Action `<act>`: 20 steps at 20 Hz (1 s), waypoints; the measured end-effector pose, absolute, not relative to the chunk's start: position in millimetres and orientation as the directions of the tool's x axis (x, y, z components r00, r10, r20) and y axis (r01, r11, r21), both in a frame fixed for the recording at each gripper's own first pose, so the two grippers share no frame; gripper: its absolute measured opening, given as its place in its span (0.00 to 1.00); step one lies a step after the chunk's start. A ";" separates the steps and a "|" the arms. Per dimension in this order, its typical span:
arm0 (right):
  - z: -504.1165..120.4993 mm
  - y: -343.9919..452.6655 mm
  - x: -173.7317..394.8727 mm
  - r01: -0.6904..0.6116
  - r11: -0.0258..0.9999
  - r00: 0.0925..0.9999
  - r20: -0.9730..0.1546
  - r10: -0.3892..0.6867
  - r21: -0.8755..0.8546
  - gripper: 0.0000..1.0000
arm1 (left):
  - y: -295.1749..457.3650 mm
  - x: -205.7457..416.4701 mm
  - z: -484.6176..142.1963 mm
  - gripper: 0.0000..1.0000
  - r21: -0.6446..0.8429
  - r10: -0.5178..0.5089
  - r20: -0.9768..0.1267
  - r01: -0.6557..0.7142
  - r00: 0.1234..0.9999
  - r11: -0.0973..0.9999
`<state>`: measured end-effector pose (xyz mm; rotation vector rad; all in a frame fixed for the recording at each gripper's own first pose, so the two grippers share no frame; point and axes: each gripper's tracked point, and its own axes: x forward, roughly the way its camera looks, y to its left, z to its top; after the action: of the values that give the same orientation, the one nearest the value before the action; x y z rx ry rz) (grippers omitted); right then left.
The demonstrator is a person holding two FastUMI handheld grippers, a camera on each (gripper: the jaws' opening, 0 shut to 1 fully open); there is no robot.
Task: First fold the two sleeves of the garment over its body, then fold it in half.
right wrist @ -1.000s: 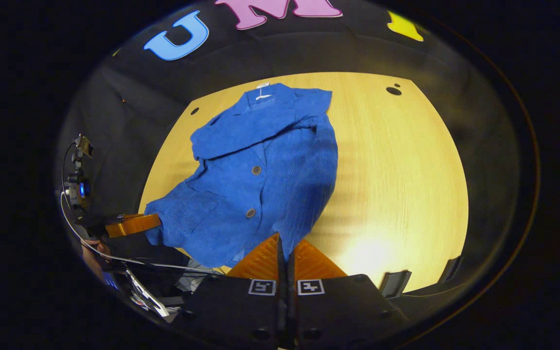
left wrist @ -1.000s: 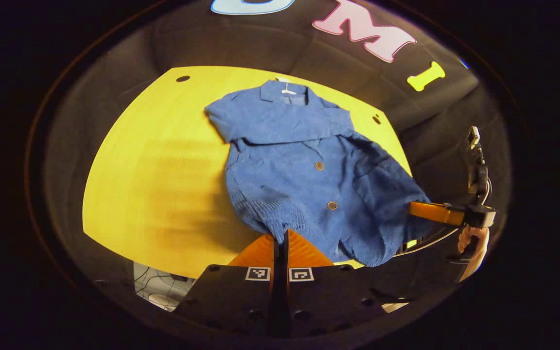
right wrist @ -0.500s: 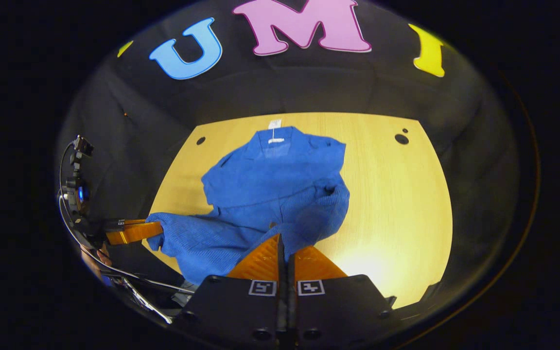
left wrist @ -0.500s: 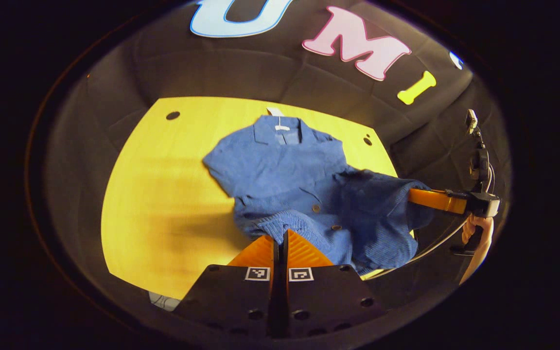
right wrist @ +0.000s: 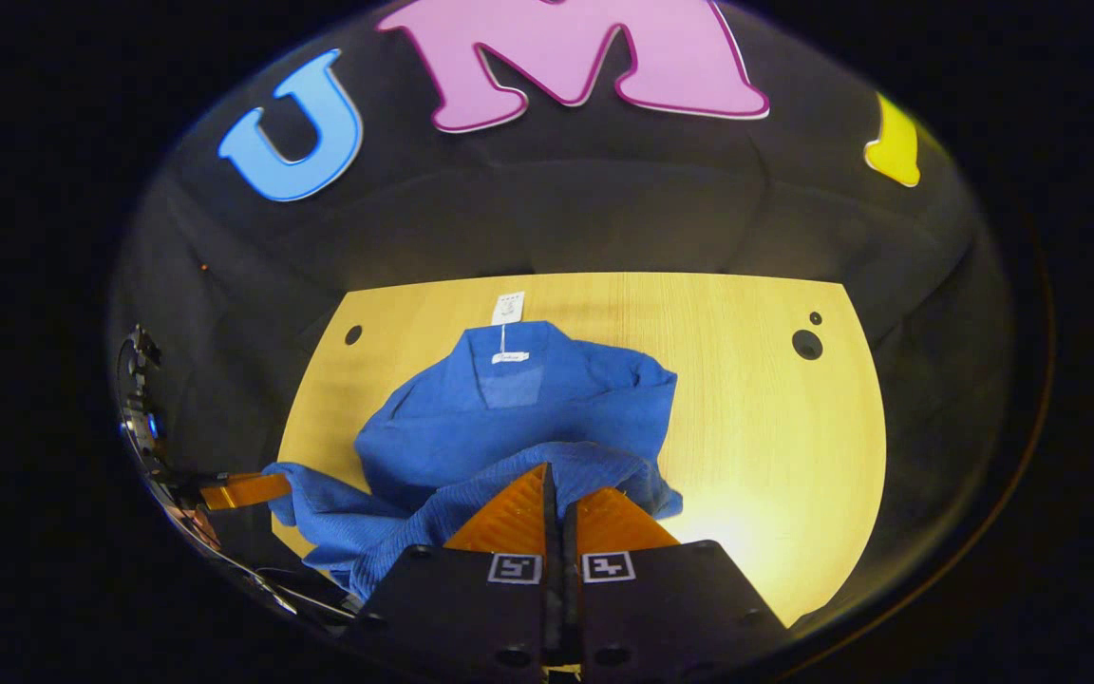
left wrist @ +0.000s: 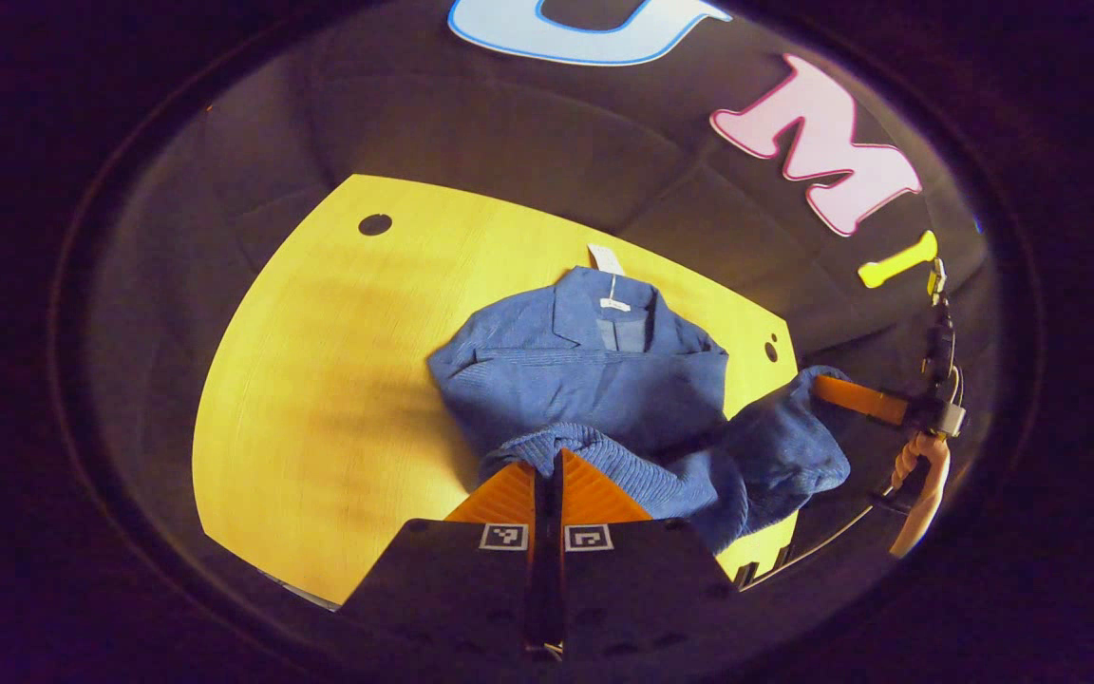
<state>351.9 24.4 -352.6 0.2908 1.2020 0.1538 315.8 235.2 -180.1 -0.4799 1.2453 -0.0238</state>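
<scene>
— Where the yellow wooden surface [left wrist: 319, 399] is spread out ahead of both tongs, what is seen lying on it?

— A blue garment [left wrist: 594, 380] is seen there, collar end farthest from the tongs, with both sleeves laid across its body. Its lower hem is lifted off the surface and carried up over the body, so that a rolled edge is formed just ahead of the fingertips.

— How is the hem held?

— One hem corner is pinched by the left tongs [left wrist: 547, 463], whose orange fingers are pressed together on the knit. The other corner is pinched likewise by the right tongs [right wrist: 555, 478]. In the left gripper view the right tongs are seen off to the right, with cloth bunched around an orange finger and a hand [left wrist: 917, 475] behind them.

— And the smaller things?

— A white tag [right wrist: 508, 309] is laid on the surface beyond the collar. Dark round holes [right wrist: 806, 343] are seen near the far corners of the surface.
</scene>
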 end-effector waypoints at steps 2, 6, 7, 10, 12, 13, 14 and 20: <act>-385.3 21.5 373.9 0.064 0.945 0.323 -0.902 0.284 0.321 0.01 | 238.1 342.7 -202.7 0.00 -0.367 -0.276 -0.910 -0.295 0.308 0.882; -447.8 18.8 401.9 0.098 0.938 0.261 -0.918 0.297 0.331 0.01 | 241.4 383.3 -244.0 0.00 -0.433 -0.351 -0.901 -0.462 0.256 0.774; -460.0 20.6 407.9 0.102 0.935 0.257 -0.917 0.306 0.341 0.01 | 247.8 386.7 -255.9 0.00 -0.405 -0.332 -0.914 -0.474 0.234 0.782; -490.1 22.9 424.4 0.097 0.932 0.242 -0.916 0.319 0.350 0.01 | 257.0 407.3 -281.5 0.00 -0.406 -0.343 -0.914 -0.523 0.218 0.749; -507.5 25.5 431.5 0.096 0.928 0.231 -0.915 0.331 0.360 0.01 | 256.4 422.9 -293.6 0.00 -0.432 -0.372 -0.900 -0.581 0.227 0.690; -513.7 25.7 434.4 0.099 0.924 0.229 -0.912 0.341 0.370 0.00 | 261.8 423.5 -297.3 0.00 -0.436 -0.381 -0.897 -0.598 0.225 0.673; -520.1 28.5 439.3 0.110 0.916 0.234 -0.906 0.352 0.385 0.00 | 266.4 423.1 -299.7 0.00 -0.428 -0.382 -0.899 -0.606 0.213 0.670; -521.6 22.5 456.9 0.182 0.863 0.368 -0.847 0.384 0.471 0.00 | 257.3 449.2 -299.7 0.04 -0.484 -0.355 -0.874 -0.523 0.332 0.702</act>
<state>456.9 22.5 -521.6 0.5460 1.2040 0.1383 449.2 257.3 -299.7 -0.8431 1.2701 0.1289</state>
